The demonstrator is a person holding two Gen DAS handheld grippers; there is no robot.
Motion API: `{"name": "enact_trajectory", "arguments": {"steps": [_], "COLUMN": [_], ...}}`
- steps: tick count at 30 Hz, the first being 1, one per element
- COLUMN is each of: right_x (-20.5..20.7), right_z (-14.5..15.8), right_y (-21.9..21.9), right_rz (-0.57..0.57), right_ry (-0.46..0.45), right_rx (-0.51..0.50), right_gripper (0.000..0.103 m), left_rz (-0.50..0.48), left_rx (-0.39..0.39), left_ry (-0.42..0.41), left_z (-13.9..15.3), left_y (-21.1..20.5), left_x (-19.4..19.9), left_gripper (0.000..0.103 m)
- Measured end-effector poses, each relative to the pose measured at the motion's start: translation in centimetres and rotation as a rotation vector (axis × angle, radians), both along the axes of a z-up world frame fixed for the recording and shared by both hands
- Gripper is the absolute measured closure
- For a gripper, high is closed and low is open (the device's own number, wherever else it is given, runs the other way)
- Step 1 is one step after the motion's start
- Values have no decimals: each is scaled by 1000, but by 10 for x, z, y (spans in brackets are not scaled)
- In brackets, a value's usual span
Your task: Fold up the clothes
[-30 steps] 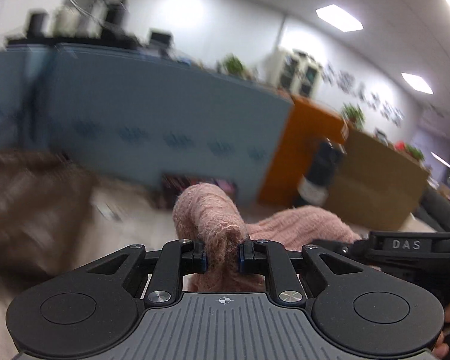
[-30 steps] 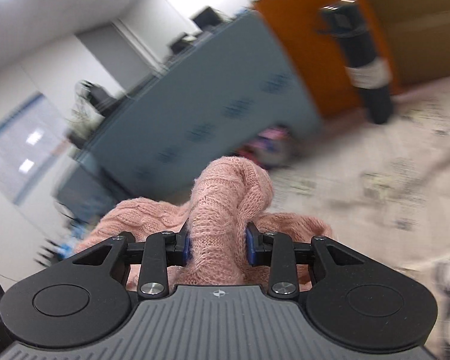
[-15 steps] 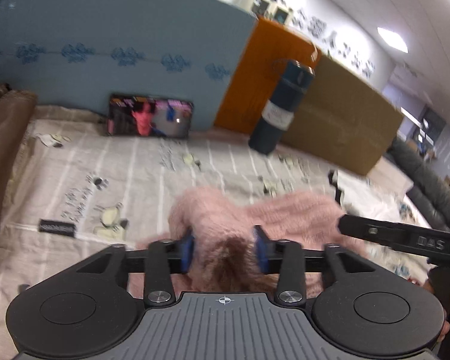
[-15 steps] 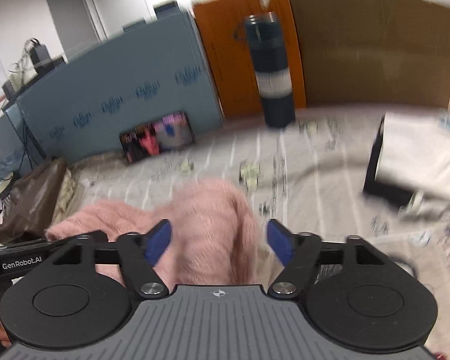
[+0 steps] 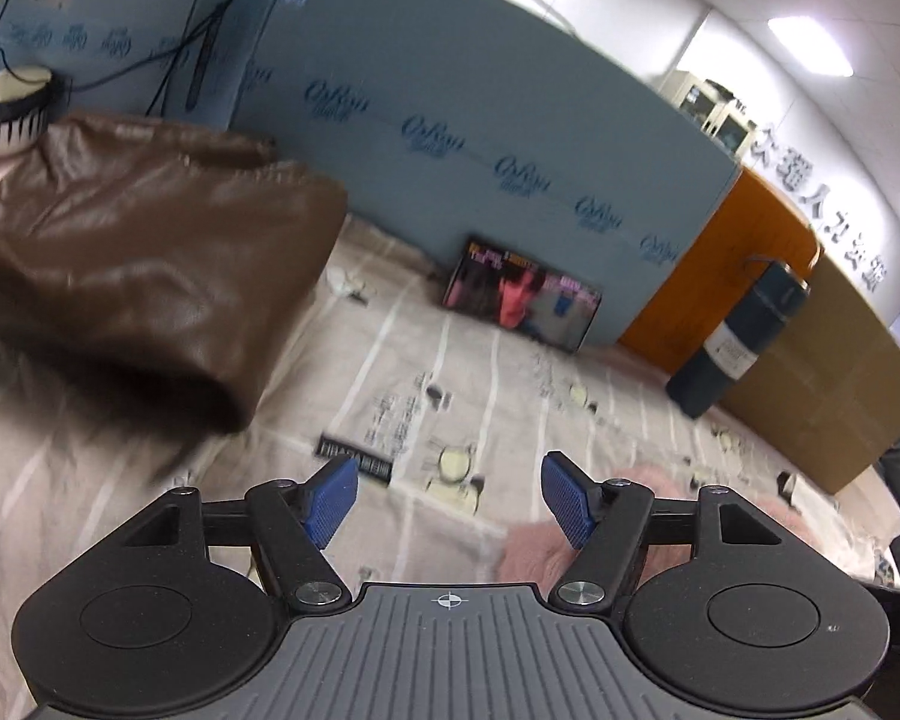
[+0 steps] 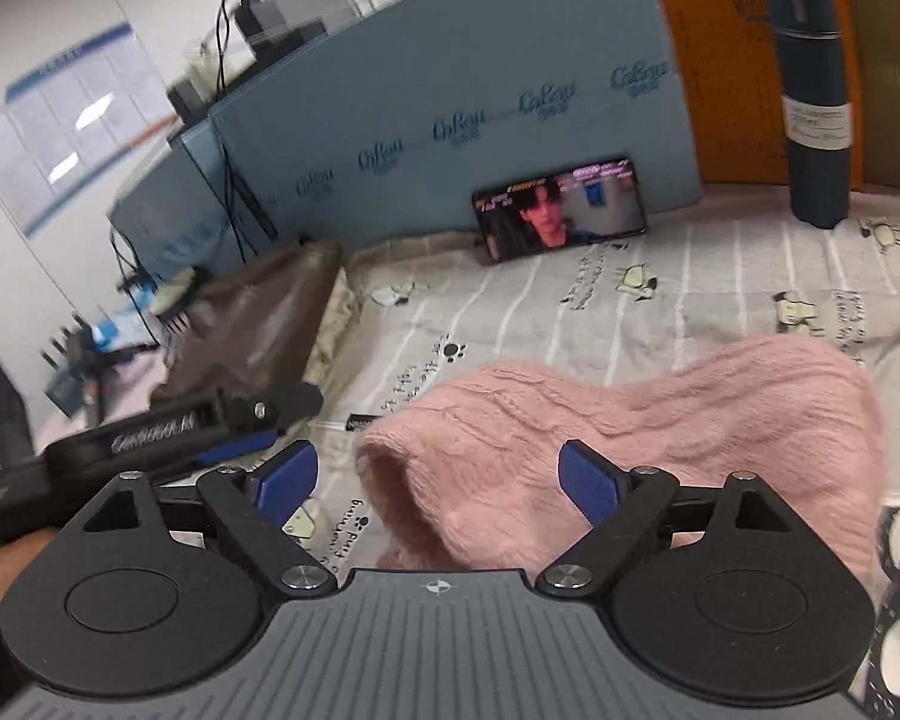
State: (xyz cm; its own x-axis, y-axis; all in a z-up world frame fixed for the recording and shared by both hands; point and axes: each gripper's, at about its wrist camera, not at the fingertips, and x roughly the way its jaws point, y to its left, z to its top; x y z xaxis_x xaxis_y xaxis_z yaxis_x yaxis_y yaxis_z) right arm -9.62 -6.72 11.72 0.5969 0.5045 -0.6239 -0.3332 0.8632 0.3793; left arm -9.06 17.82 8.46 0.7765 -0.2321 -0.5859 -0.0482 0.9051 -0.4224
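Both tongs gape wide, gripping nothing: the left gripper (image 5: 447, 501) over bare printed bedsheet (image 5: 390, 360), the right gripper (image 6: 438, 480) over the pink knit sweater (image 6: 660, 420), lying bunched at lower centre-right. Judging by this, it's between grasps; next comes pinching an edge.

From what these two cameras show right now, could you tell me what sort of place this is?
Most likely an office with a desk used as a folding bench. A blue partition panel backs the patterned cloth, ceiling light panels hang overhead, and a pink sweater lies on the cloth.
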Motion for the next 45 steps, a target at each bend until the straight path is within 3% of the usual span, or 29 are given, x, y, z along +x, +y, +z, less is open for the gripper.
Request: {"name": "enact_trajectory", "arguments": {"steps": [1, 3, 4, 5, 6, 8, 12, 15, 19, 20, 21, 22, 24, 30, 37, 41, 45], "right_x": [2, 5, 6, 6, 6, 4, -12, -23, -28, -27, -26, -24, -22, -22, -16, -9, -6], "right_z": [-4, -11, -14, -17, -20, -22, -9, 1, 16, 19, 22, 25, 31, 57, 73, 49, 12], "right_y": [7, 16, 12, 5, -2, -17, -45, -62, -81, -85, -88, -91, -96, -106, -118, -129, -139], "right_rz": [-1, -16, -38, -63, -87, -130, -194, -247, -340, -356, -370, -380, -399, -451, -486, -534, -589], "right_ry": [4, 15, 28, 43, 57, 64, -4, -43, -101, -114, -128, -141, -171, -290, -369, -282, -169], "right_rx": [-42, -119, -121, -109, -97, -67, 13, 49, 49, 48, 47, 46, 49, 136, 231, 205, 121], "right_gripper": [17, 40, 63, 76, 78, 80, 81, 82, 82, 82, 82, 82, 82, 82, 83, 84, 84], "left_rz": [-1, -14, -22, -30, -43, -75, -212, -301, -364, -392, -419, -447, -479, -338, -105, -93, -163], "left_rx": [-4, -10, -13, -15, -19, -41, -115, -117, -80, -50, -21, 9, 54, 57, 214, 294, 346], "left_ry": [11, 27, 32, 37, 44, 73, 153, 224, 199, 182, 165, 148, 103, -34, -193, -164, -67], "left_z": [-3, -6, -7, -9, -10, -17, -37, -52, -53, -51, -49, -47, -42, -7, 34, 34, 18], "left_y": [0, 0, -1, -2, -3, -8, -26, -48, -74, -81, -88, -94, -103, -66, -10, 11, 20], "left_x": [0, 0, 0, 1, 1, 6, 23, 34, 35, 34, 33, 32, 29, 26, 16, 17, 15], "left_gripper": [34, 34, 34, 34, 34, 34, 34, 34, 37, 43, 70, 83, 91, 92, 92, 92, 91]}}
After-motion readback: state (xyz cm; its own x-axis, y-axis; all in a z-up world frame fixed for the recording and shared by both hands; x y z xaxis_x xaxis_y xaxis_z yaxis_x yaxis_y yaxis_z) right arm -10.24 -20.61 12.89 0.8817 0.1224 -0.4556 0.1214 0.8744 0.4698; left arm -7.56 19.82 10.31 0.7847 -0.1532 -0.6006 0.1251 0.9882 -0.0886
